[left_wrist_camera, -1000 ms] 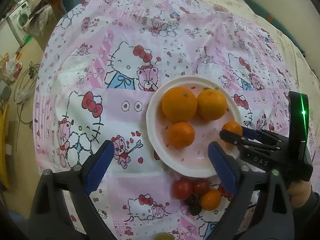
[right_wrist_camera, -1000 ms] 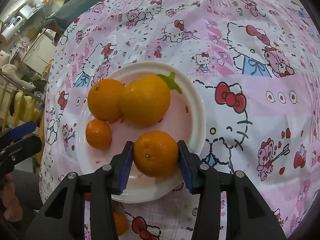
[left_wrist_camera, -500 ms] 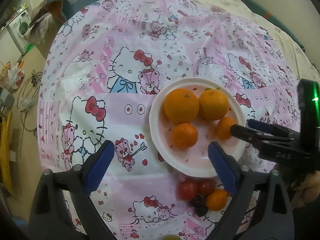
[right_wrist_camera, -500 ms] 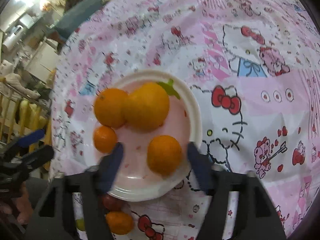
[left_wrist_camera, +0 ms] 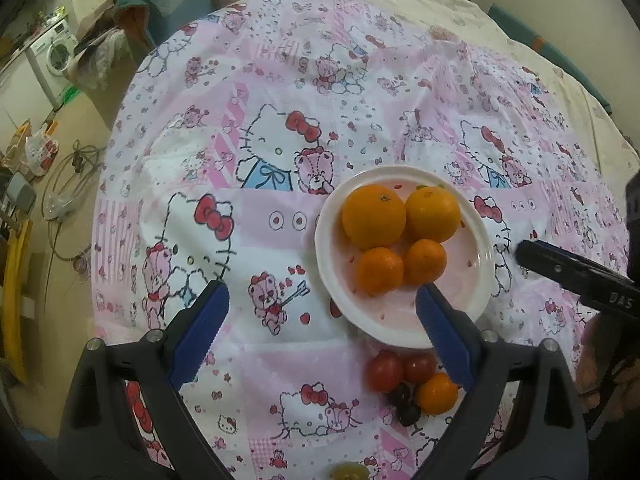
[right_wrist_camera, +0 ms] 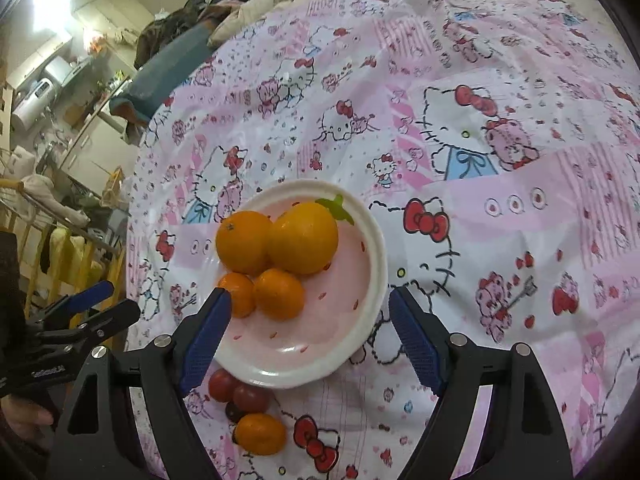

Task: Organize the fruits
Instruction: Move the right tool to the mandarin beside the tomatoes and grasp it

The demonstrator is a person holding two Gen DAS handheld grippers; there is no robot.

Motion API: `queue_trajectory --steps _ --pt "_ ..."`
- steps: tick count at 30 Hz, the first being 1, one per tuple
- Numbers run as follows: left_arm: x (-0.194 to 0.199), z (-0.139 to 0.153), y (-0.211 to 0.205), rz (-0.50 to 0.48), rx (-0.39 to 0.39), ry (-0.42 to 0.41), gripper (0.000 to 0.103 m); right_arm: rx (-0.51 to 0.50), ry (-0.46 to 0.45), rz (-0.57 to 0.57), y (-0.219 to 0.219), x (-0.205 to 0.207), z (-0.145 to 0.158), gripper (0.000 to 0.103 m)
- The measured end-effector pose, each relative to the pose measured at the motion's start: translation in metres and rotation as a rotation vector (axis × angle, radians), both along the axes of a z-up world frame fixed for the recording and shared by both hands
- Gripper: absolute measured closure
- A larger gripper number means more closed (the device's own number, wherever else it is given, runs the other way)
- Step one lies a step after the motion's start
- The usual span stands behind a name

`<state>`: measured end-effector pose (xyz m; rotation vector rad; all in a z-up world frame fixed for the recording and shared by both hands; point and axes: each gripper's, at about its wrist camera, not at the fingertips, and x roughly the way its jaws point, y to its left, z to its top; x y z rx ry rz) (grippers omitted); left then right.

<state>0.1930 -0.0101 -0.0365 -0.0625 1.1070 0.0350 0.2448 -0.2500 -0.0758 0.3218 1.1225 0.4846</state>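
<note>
Left wrist view: the left gripper [left_wrist_camera: 320,312] hangs above the patterned pink tablecloth [left_wrist_camera: 248,152] with its blue-padded jaws spread wide and nothing between them; its right pad overlaps the near rim of the white plate [left_wrist_camera: 482,240]. The plate holds four fruits in a cluster, two large oranges [left_wrist_camera: 374,216] at the back, touching each other, and two small mandarins [left_wrist_camera: 380,270] in front, side by side. Just off the plate's near edge lie two red cherry tomatoes [left_wrist_camera: 385,370], a loose mandarin [left_wrist_camera: 437,394] and some dark grapes [left_wrist_camera: 402,396], all bunched together on the cloth. The right gripper's tip [left_wrist_camera: 560,266] enters from the right edge, just beside the plate. Right wrist view: the right gripper [right_wrist_camera: 310,324] stands released over the near half of the plate [right_wrist_camera: 376,240]; its jaws have just been opening, and no fruit lies between the pads. The mandarins [right_wrist_camera: 279,294] rest beyond its fingertips, against the oranges [right_wrist_camera: 303,238], one of which bears a green leaf [right_wrist_camera: 338,208]. The tomatoes [right_wrist_camera: 250,398] and loose mandarin [right_wrist_camera: 260,434] lie below the plate rim. The left gripper [right_wrist_camera: 90,304] shows at the left edge, open.
</note>
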Motion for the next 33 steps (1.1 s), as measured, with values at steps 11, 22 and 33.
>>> queue_trajectory --steps 11,22,33 --pt "-0.032 0.003 0.003 0.009 -0.005 -0.020 0.010 0.017 -0.021 -0.066 -0.019 -0.040 0.019 0.020" --pt "-0.062 -0.007 0.009 0.035 0.003 0.010 0.010 0.047 0.063 -0.072 -0.011 -0.082 0.006 0.020" --pt "-0.064 -0.015 0.028 0.089 -0.029 0.038 0.010 0.007 0.153 0.003 0.014 -0.092 -0.018 0.020"
